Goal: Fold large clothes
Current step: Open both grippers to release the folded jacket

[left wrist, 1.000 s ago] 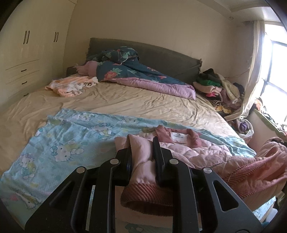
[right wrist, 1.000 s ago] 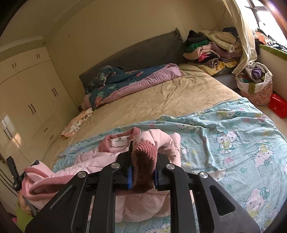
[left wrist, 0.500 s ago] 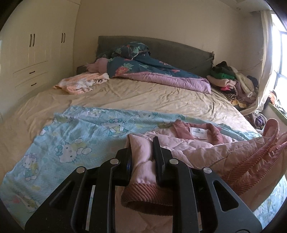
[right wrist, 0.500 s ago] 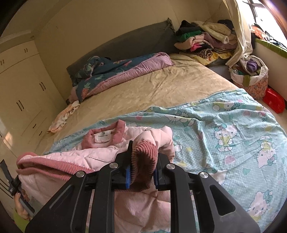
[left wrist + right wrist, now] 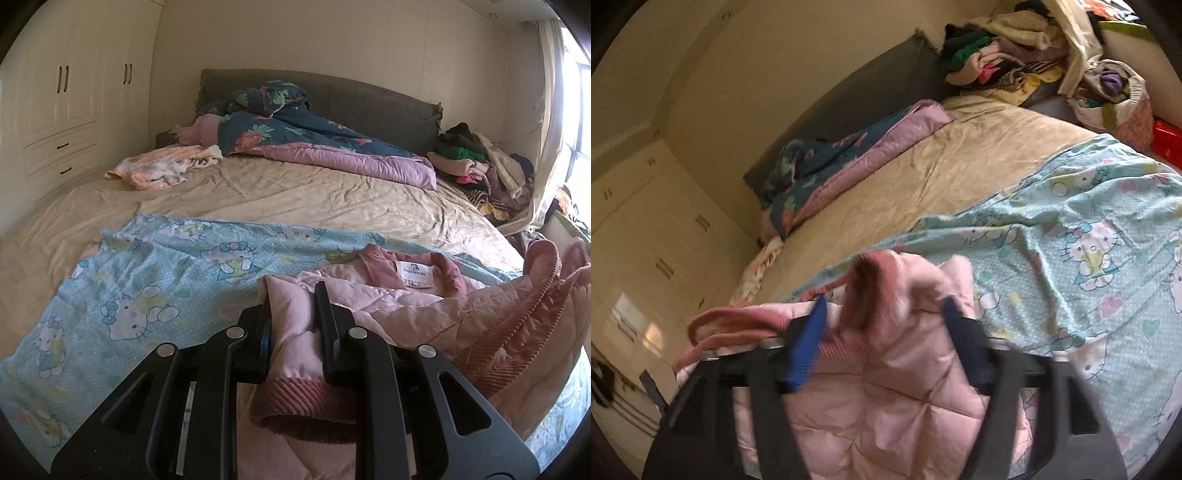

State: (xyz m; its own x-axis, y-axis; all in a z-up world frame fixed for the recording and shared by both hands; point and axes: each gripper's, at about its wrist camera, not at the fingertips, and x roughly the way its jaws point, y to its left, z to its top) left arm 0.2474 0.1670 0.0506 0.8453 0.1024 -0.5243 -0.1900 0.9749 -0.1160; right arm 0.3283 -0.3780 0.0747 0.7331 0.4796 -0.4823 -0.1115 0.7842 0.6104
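Left wrist view: the left gripper (image 5: 293, 314) is pinching a fold of the pink jacket (image 5: 424, 314), with the ribbed cuff (image 5: 306, 402) hanging out below its fingers. The jacket lies on a blue cartoon-print sheet (image 5: 147, 295) spread over the near part of the bed (image 5: 295, 192). Its collar with a white label (image 5: 415, 273) faces up, and a ribbed hem rises at the right edge. Farther back sit a dark floral quilt (image 5: 295, 136), a small striped cloth (image 5: 162, 168) and a pile of clothes (image 5: 476, 158) by the curtain. A white wardrobe (image 5: 74, 92) stands on the left.

Right wrist view: the picture is blurred and tilted. The right gripper (image 5: 882, 332) has its jaws spreading apart, and a bunched part of the pink jacket (image 5: 886, 387), with a ribbed cuff (image 5: 868, 291), sits loose between them without being pressed. The jacket rests on the same blue sheet (image 5: 1089, 258). Beyond it are the tan bedsheet, the quilt (image 5: 849, 162), the clothes pile (image 5: 997, 48) and a basket of laundry (image 5: 1115, 92) beside the bed.
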